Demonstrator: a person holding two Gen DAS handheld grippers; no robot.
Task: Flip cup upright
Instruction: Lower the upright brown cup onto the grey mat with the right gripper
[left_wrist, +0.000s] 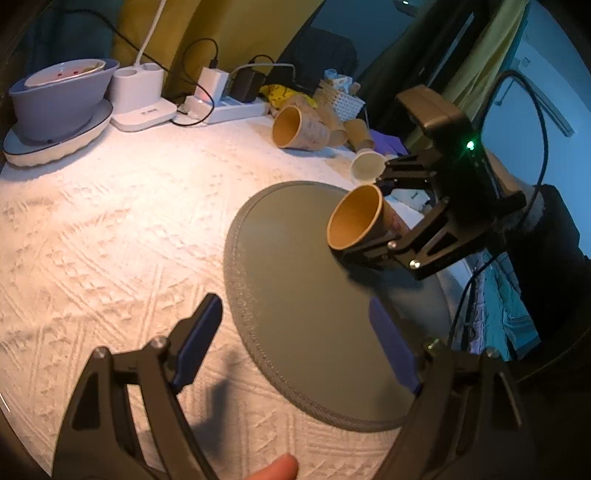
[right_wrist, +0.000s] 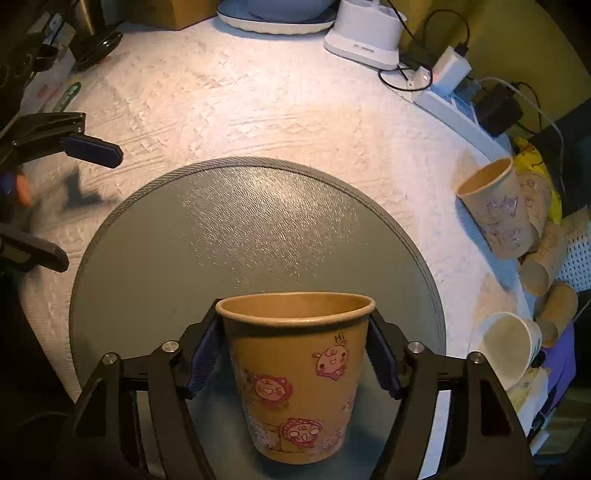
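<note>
A brown paper cup with pink cartoon prints (right_wrist: 295, 373) is held between the pads of my right gripper (right_wrist: 293, 354), over the round grey mat (right_wrist: 240, 229). In the left wrist view the cup (left_wrist: 364, 219) is tilted, its mouth facing left and toward the camera, in the right gripper (left_wrist: 384, 218) above the mat's (left_wrist: 295, 295) far right part. My left gripper (left_wrist: 299, 343) is open and empty, low over the mat's near left edge; one of its fingers (right_wrist: 92, 147) shows at the left of the right wrist view.
Several other paper cups (left_wrist: 299, 127) and a small white cup (left_wrist: 366, 166) lie at the table's right side, by a white basket (left_wrist: 338, 99). A power strip with chargers (left_wrist: 229, 107), a white stand (left_wrist: 142, 96) and a bowl on a plate (left_wrist: 61, 99) line the back. A white textured cloth (left_wrist: 110, 240) covers the table.
</note>
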